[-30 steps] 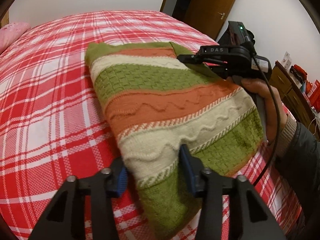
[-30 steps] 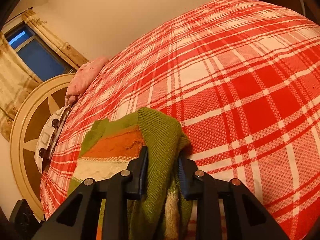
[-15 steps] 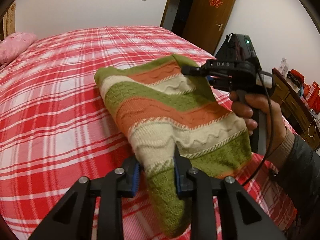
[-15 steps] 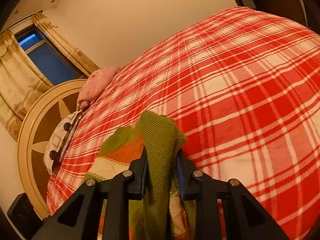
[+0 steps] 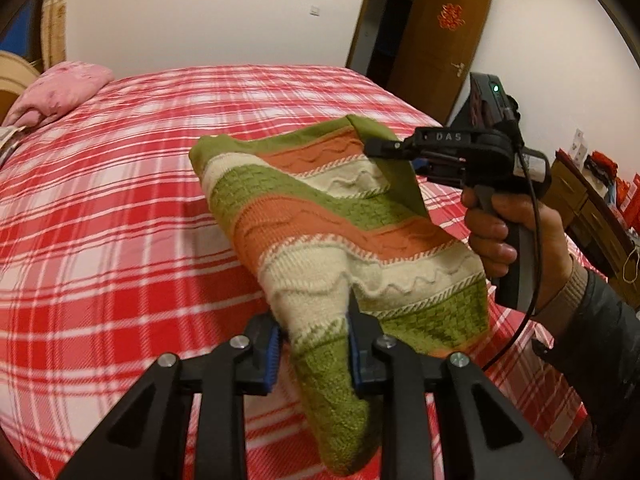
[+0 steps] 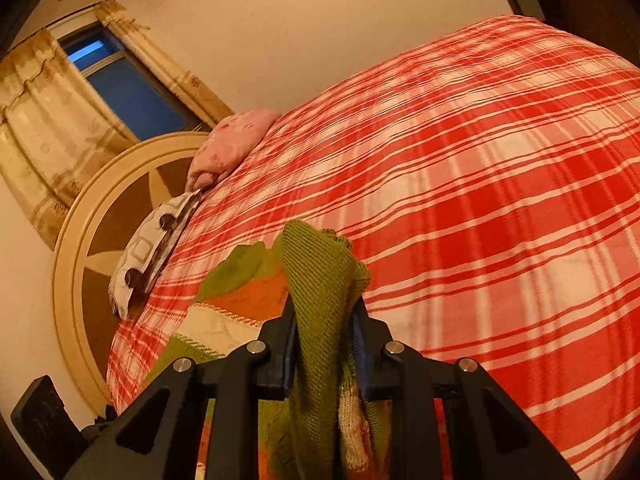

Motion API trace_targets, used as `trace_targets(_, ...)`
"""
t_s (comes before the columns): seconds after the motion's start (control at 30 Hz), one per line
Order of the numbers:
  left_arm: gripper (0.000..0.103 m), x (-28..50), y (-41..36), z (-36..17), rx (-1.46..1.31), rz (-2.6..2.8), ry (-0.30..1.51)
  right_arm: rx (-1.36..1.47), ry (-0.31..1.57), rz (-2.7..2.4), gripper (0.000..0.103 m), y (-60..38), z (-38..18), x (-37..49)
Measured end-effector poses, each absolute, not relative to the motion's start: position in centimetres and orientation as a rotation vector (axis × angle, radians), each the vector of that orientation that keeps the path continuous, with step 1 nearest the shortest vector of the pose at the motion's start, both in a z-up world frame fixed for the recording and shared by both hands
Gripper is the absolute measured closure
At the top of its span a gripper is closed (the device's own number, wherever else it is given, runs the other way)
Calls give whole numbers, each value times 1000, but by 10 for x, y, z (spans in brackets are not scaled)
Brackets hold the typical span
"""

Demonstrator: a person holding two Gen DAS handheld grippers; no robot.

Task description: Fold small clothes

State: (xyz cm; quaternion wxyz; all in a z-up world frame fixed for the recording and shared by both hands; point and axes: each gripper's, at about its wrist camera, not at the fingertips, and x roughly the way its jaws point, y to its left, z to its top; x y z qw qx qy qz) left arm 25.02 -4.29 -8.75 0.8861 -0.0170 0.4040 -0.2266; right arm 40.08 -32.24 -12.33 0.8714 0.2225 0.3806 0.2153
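Note:
A small knitted sweater (image 5: 320,216) with green, orange and cream stripes hangs lifted above the red plaid bed (image 5: 120,208). My left gripper (image 5: 314,344) is shut on its near cream and green edge. My right gripper (image 5: 380,148) is shut on the far green corner, at the same height. In the right wrist view the right gripper (image 6: 324,320) pinches a green fold of the sweater (image 6: 320,280), and the striped rest (image 6: 236,304) droops to the left. The sweater's lower edge hangs below the left gripper.
A pink pillow (image 5: 60,92) lies at the bed's head, next to a round cream headboard (image 6: 92,216) and a patterned pillow (image 6: 152,248). A brown door (image 5: 440,48) stands past the bed's far side. A dresser (image 5: 592,208) is at the right.
My left gripper closed on the sweater's near edge. Both grippers have risen and lifted the sweater off the bed; it now sags between them.

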Motion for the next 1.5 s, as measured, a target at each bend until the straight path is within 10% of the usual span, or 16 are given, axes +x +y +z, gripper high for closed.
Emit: trace_targets(1.5,77,113,175,-102,-209,-78,816,301,956,840,80,10,-143,355)
